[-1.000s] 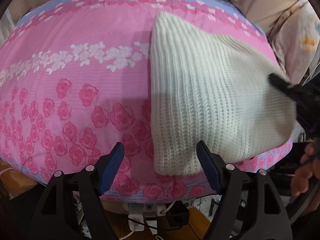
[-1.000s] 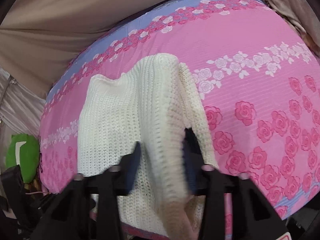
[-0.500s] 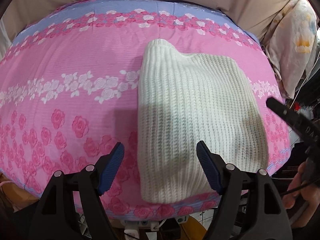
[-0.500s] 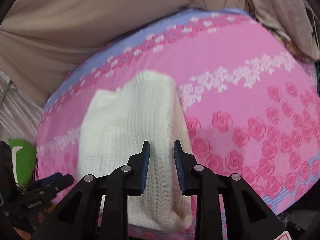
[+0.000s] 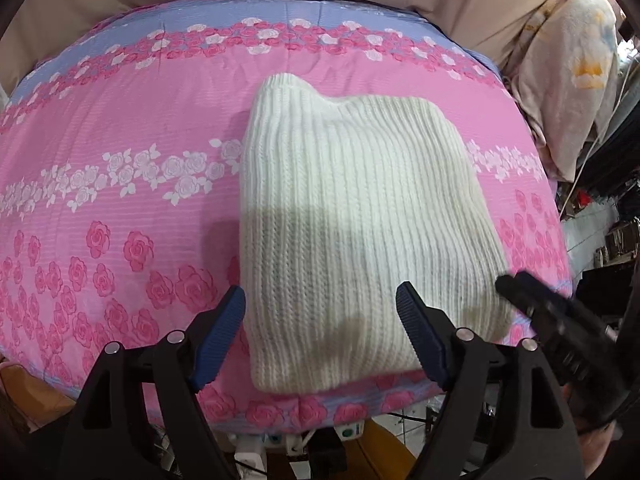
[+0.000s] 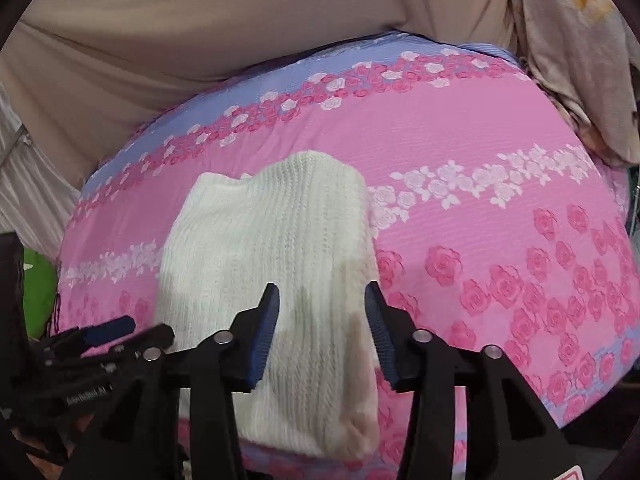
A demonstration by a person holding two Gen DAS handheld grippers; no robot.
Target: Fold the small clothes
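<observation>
Your right gripper (image 6: 322, 328) has let go of the white knit garment (image 5: 352, 220) and now stands half open and empty; your left gripper (image 5: 320, 336) is wide open. The garment lies folded at the near edge of the bed (image 5: 120, 140), so this fold looks finished.

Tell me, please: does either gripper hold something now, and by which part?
Nothing is held. Both the left gripper and right gripper have open jaws above the folded white knitted garment.
</observation>
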